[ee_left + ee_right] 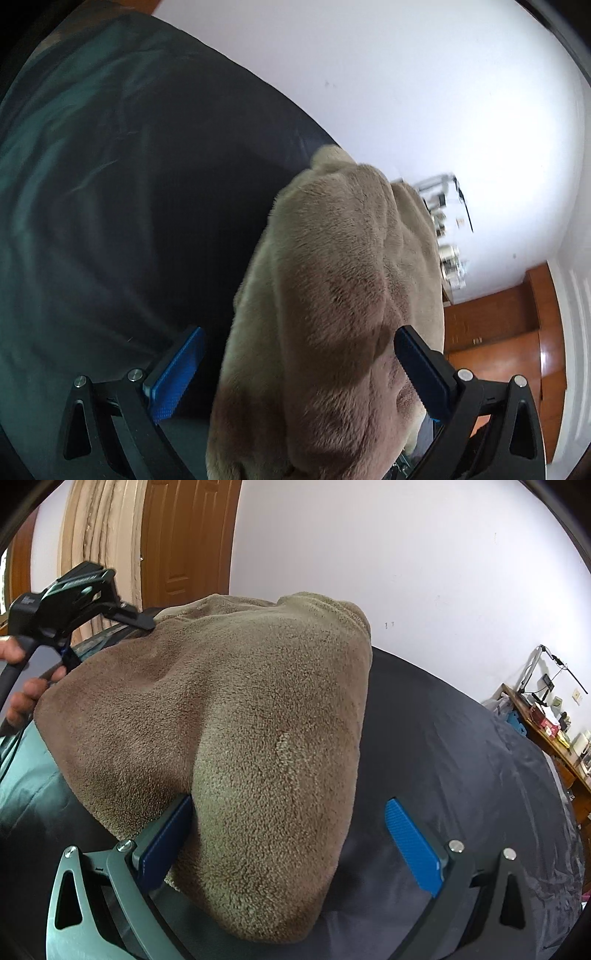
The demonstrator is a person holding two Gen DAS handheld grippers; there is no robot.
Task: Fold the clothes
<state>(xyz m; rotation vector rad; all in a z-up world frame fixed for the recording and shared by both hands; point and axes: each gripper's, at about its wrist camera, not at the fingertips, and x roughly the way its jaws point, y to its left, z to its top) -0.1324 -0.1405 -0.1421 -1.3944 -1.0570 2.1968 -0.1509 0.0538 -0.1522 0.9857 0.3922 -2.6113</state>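
Both claws sit spread wide around the brown fleece (236,746) draped on the dark bedsheet (461,768), left gripper (299,373) at its 9 o'clock edge, right gripper (291,838) nearer, probably lining up a fold grab.

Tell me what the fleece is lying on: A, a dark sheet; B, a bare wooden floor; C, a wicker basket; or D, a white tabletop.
A: the tan fleece rests on a dark sheet that spreads out around it in both wrist views.
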